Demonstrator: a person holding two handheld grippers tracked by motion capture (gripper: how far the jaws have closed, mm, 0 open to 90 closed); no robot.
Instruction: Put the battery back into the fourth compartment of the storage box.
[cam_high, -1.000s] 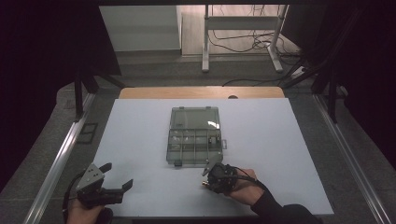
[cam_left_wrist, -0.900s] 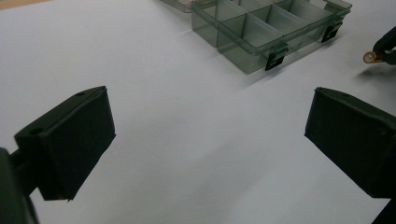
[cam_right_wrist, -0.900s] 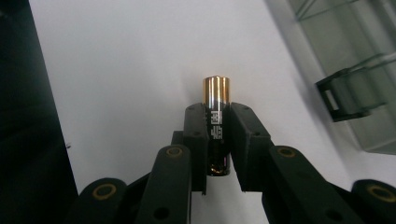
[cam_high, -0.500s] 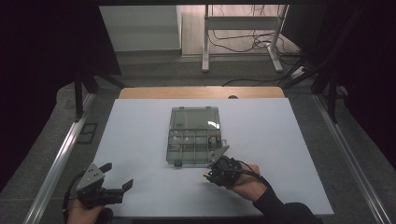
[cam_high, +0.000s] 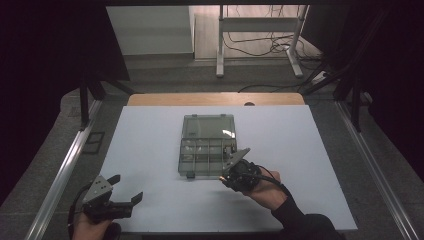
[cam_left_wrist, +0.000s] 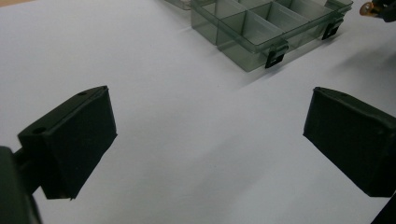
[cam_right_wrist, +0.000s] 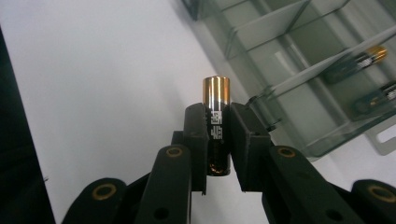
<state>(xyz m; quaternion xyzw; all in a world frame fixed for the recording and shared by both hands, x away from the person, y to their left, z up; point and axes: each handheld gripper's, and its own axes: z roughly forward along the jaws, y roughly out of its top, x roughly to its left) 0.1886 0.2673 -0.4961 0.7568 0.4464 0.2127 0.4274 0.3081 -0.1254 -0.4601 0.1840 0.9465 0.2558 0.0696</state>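
At the bench's (cam_high: 150, 150) near edge, the left claw (cam_high: 127, 192) rests with its jaws wide apart, nothing between them. To its right, the right claw (cam_right_wrist: 218, 140) is clamped on a black-and-gold battery (cam_right_wrist: 216, 116), held upright with its gold end poking above the pads, just off the near right corner of the clear box (cam_high: 206, 145). The box lies open at mid-bench, lid folded back; two more batteries (cam_right_wrist: 357, 60) lie in its compartments, seen in the right gripper view.
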